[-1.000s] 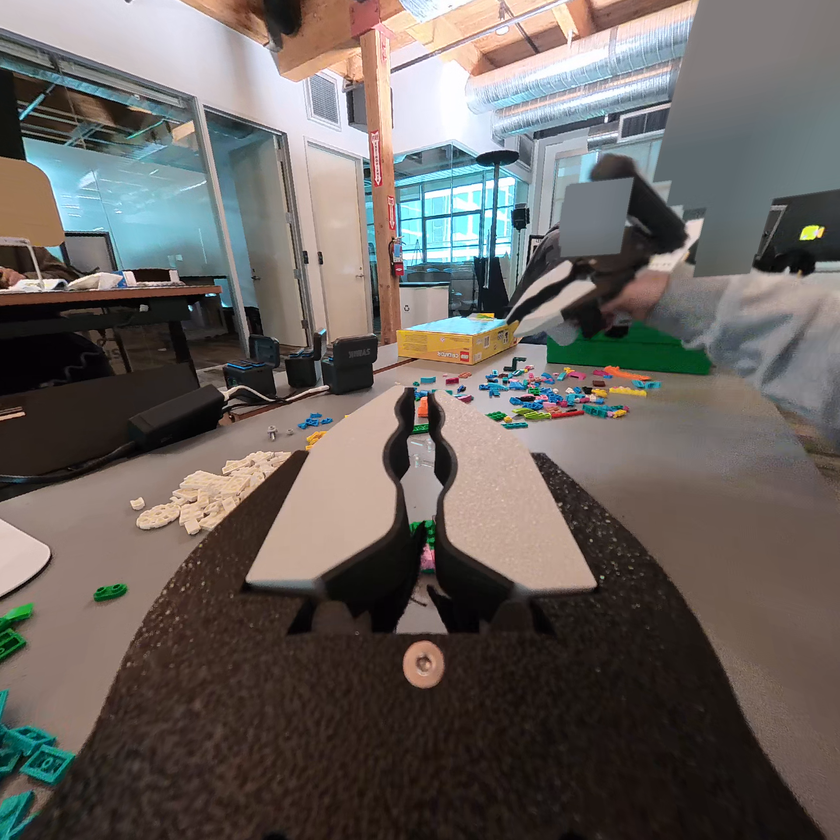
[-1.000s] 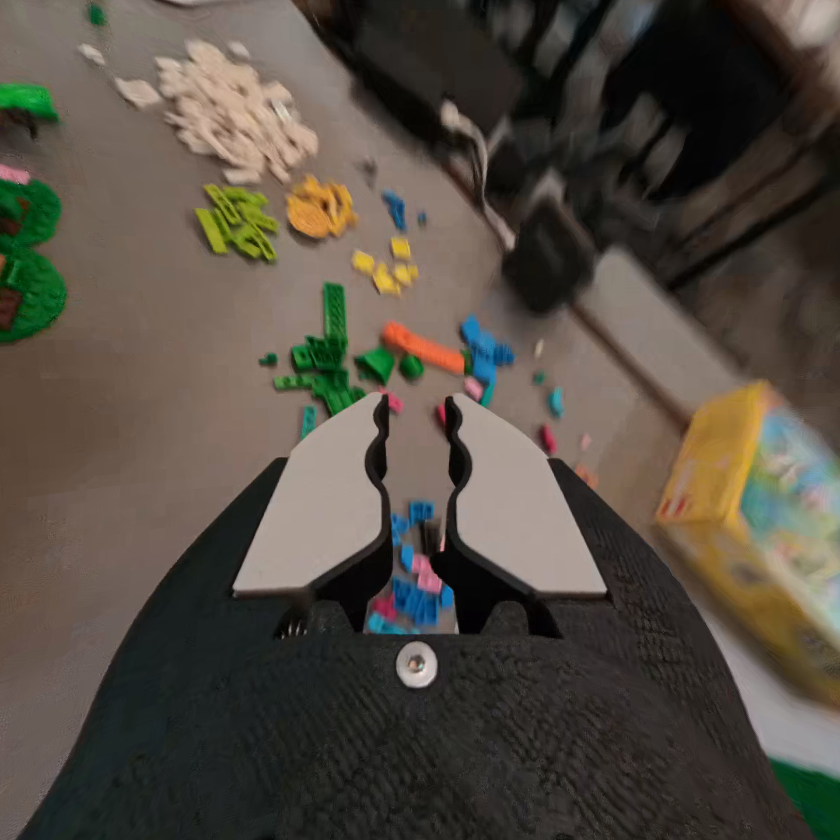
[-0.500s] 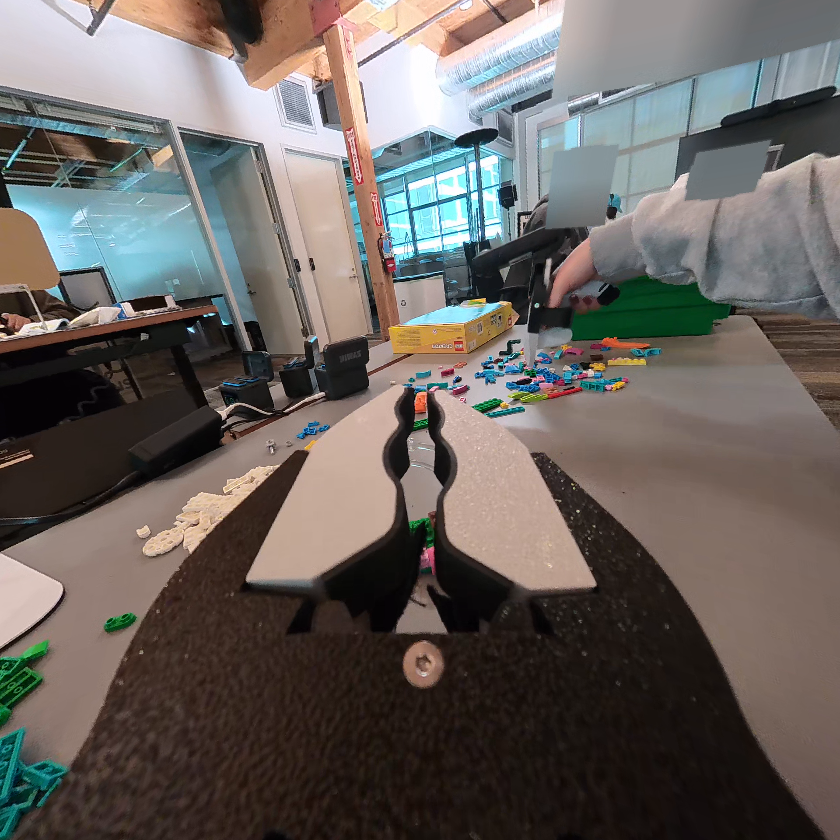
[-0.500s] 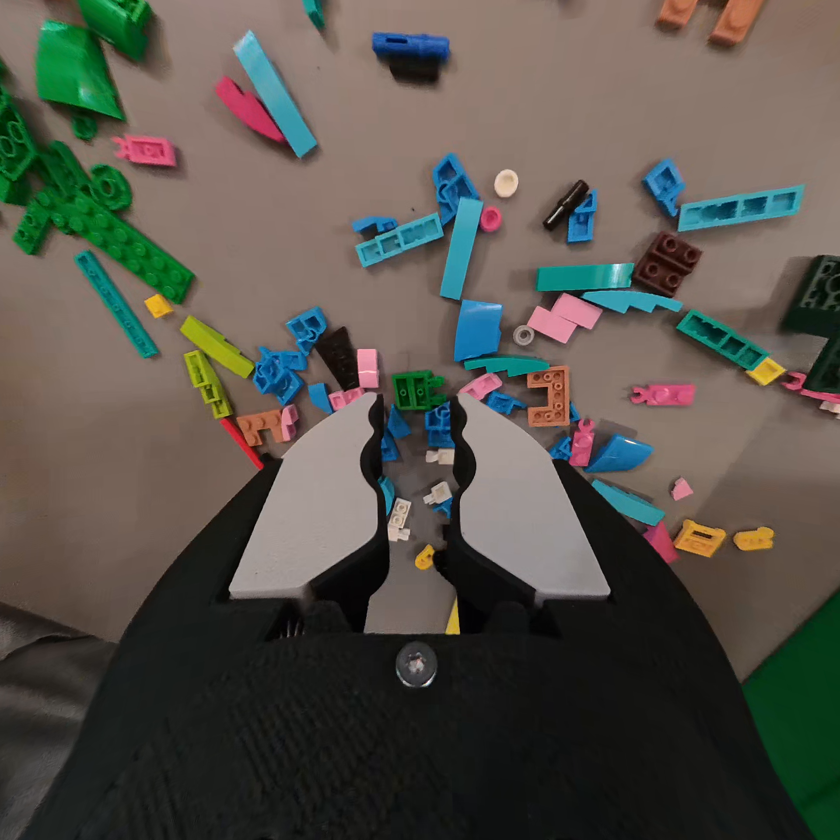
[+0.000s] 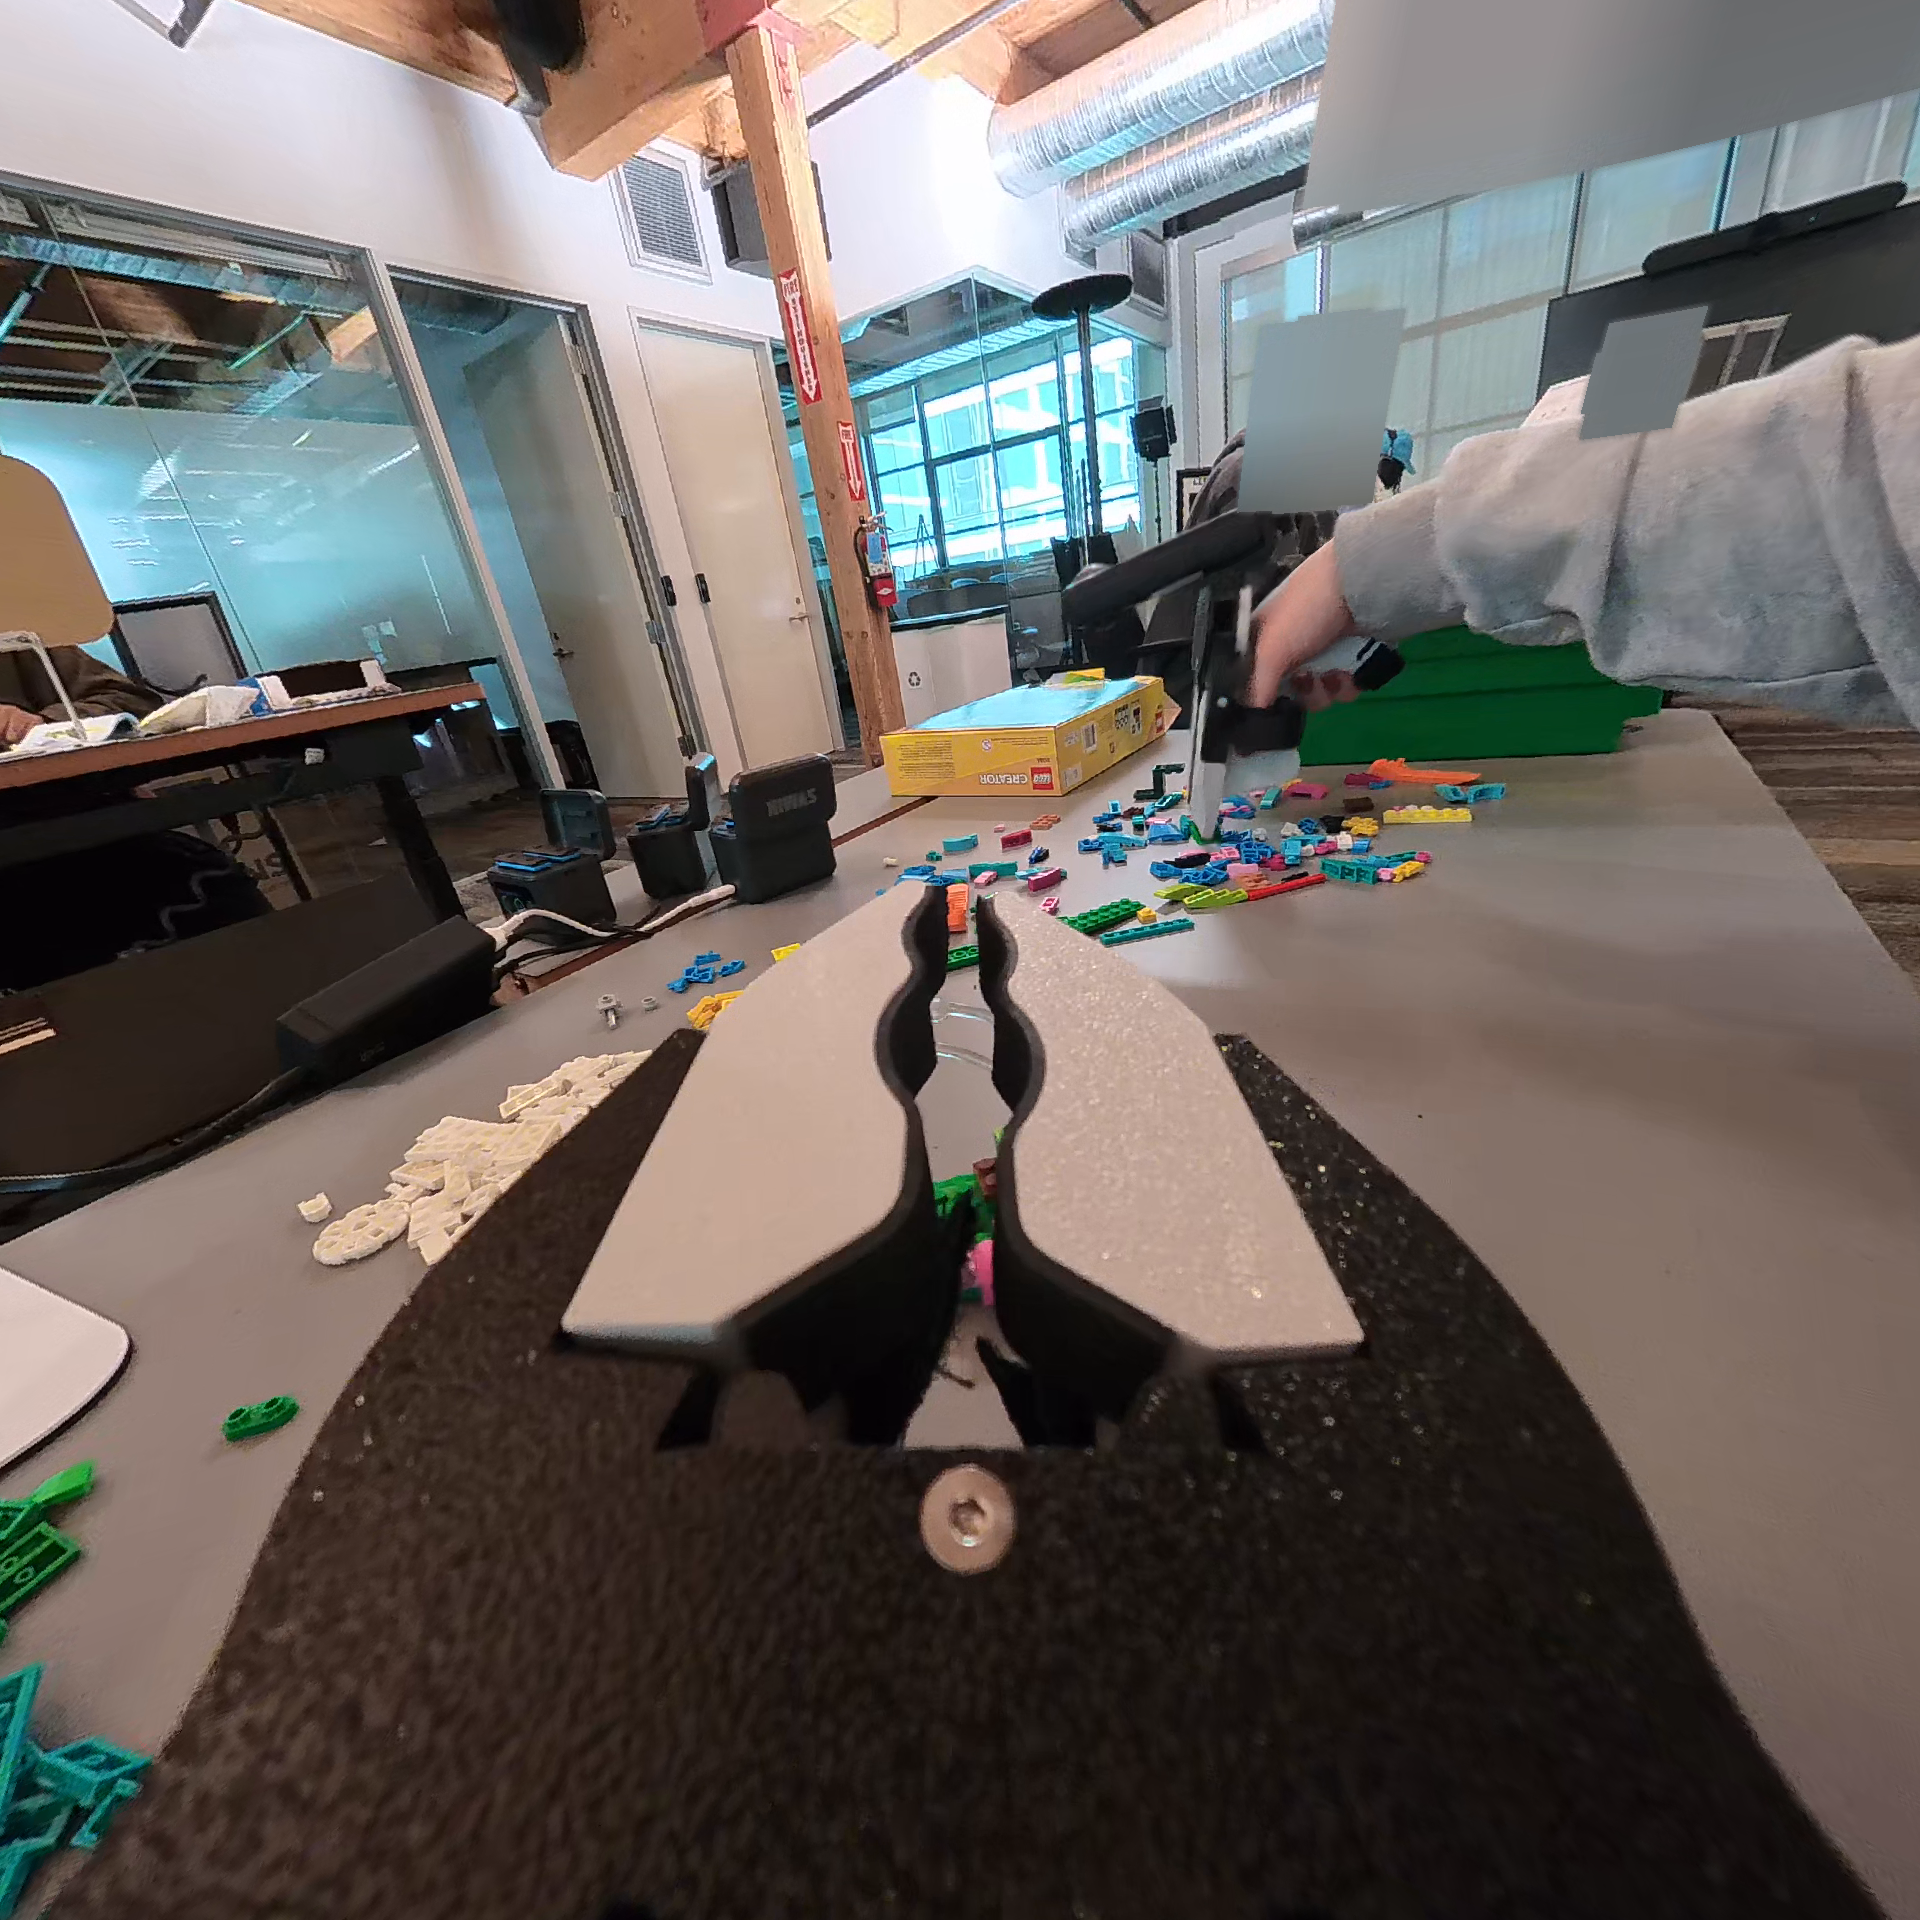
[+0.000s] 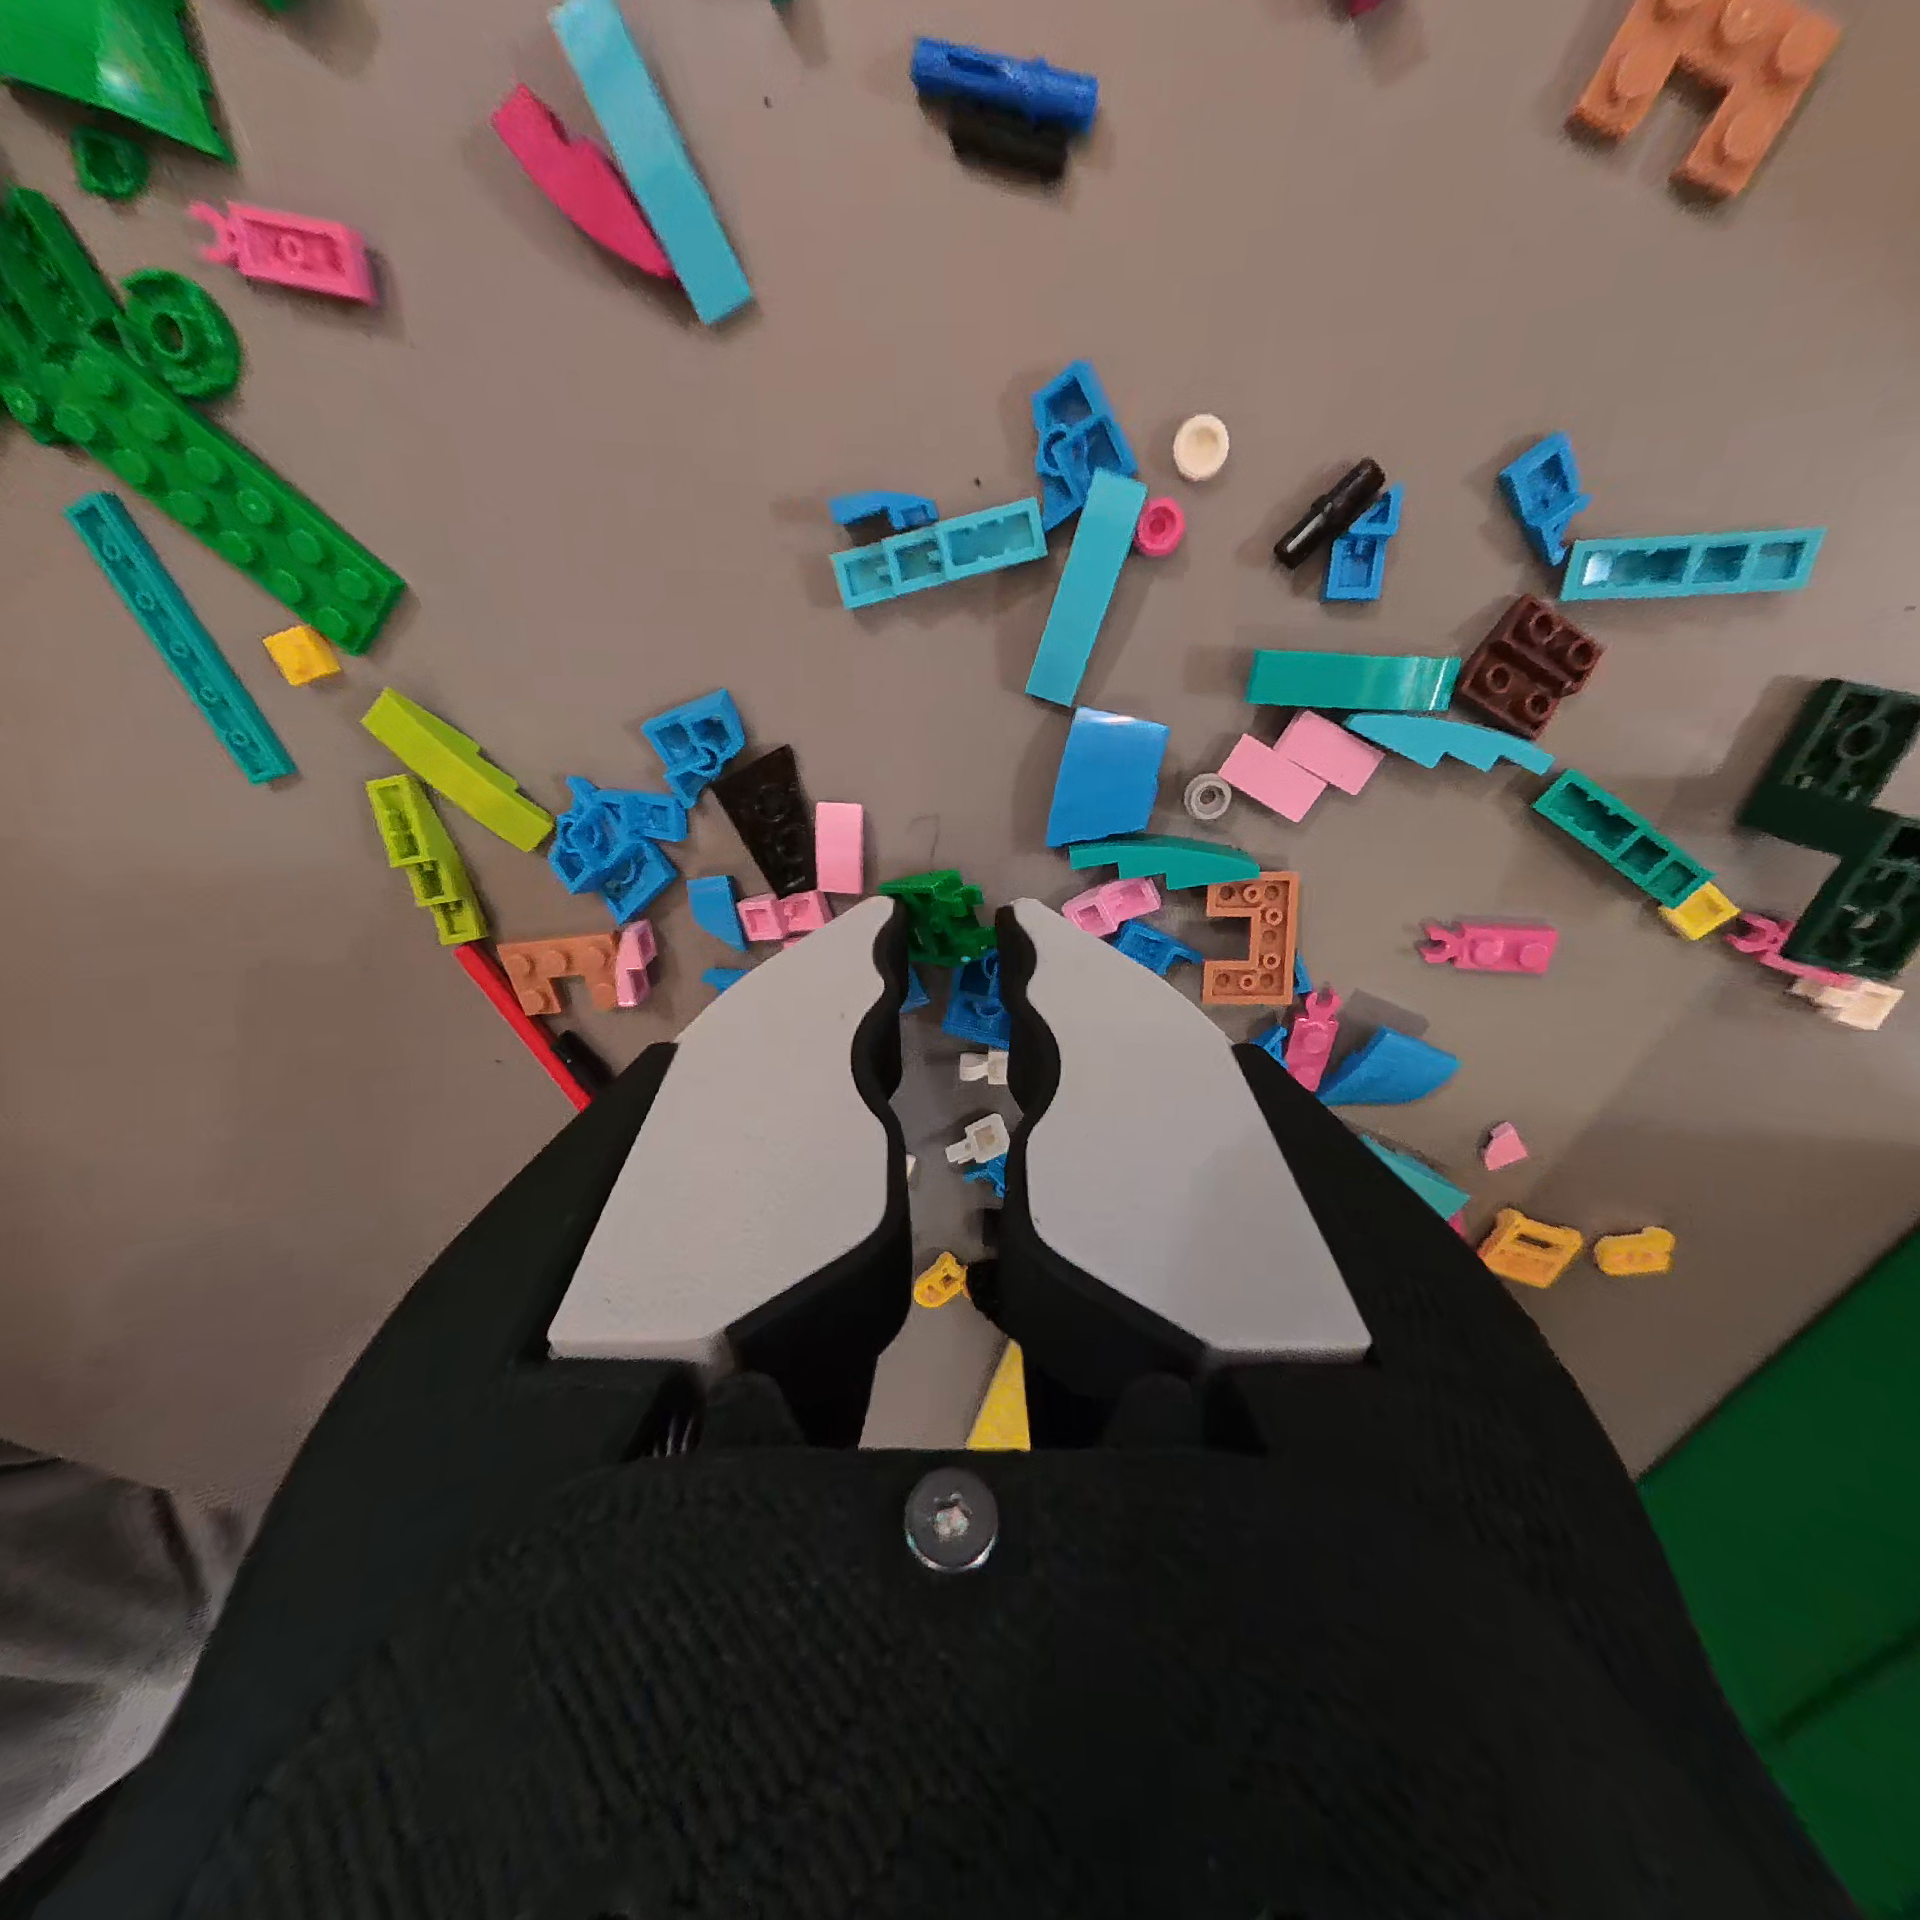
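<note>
I have the right tongs pointed almost straight down at the tabletop, over a thick scatter of small building pieces. Their tips sit on either side of a small green piece, and both pads look pressed against its edges, so I read this as a pinch on that piece while it lies on the tabletop. Close around it are a black wedge and a pink tile on one side. A blue piece lies just under the tips, and an orange-brown bracket on the other side. From the left wrist view, a hand in a grey sleeve holds those tongs upright, with a speck of green at their tip among the coloured pieces. A yellow box and a green bin lie just beyond.

My left tongs hang low and nearly level over the near end of the tabletop, well apart from the right ones. Their jaws are drawn almost together, leaving only a thin wavy slit, and I see nothing gripped between the tips. An orange piece shows through the slit, but it lies farther off on the tabletop. A pile of white pieces sits to one side.
</note>
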Motion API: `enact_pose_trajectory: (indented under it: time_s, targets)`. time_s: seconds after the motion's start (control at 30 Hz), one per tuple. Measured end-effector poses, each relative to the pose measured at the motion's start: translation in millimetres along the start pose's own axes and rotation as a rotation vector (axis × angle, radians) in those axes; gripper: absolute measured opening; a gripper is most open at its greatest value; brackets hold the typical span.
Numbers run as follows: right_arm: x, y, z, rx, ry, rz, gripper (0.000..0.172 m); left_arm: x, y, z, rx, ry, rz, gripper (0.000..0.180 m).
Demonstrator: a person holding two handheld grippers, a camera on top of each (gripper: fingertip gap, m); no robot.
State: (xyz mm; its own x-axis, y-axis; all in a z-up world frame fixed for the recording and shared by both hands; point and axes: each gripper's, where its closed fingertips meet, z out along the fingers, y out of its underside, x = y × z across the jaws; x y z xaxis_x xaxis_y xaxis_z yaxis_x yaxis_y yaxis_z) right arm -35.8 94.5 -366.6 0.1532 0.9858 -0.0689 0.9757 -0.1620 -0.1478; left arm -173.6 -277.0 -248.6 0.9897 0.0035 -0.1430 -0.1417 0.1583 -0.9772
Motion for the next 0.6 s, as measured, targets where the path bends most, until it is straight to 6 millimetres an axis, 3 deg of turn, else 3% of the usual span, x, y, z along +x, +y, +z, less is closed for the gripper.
enact_pose_trajectory:
  time_s: [0.07, 0.1, 0.2, 0.33, 0.47, 0.5, 0.6]
  targets:
    - [-12.3, -13.3, -11.2, 0.102, 0.009, -0.093, 0.015, -1.3, -0.7, -0.5, 0.003, -0.004, -0.005, 0.005]
    - [-30.0, -24.5, -19.3, 0.196, -0.02, -0.199, 0.015, -1.4, -1.0, -0.7, 0.005, -0.003, -0.007, 0.005]
    - [-113.5, -50.8, -51.8, 0.55, -0.066, -0.667, 0.015, 1.9, -3.5, -1.1, 0.022, 0.024, -0.024, 0.005]
    - [-226.5, -55.9, -87.0, 0.93, 0.041, -1.159, 0.014, 20.4, -8.5, -0.8, 0.051, 0.144, -0.066, 0.007]
    - [-309.9, -45.0, -105.3, 1.169, 0.033, -1.349, 0.014, 47.6, -11.8, -3.0, 0.072, 0.357, -0.203, 0.006]
    - [-326.0, -41.1, -108.3, 1.217, -0.007, -1.358, 0.006, 50.1, -11.7, -3.1, 0.069, 0.387, -0.245, 0.009]
    - [-362.2, -31.2, -108.8, 1.303, -0.126, -1.374, 0.006, 58.7, -12.6, -4.3, 0.034, 0.496, -0.389, 0.02]
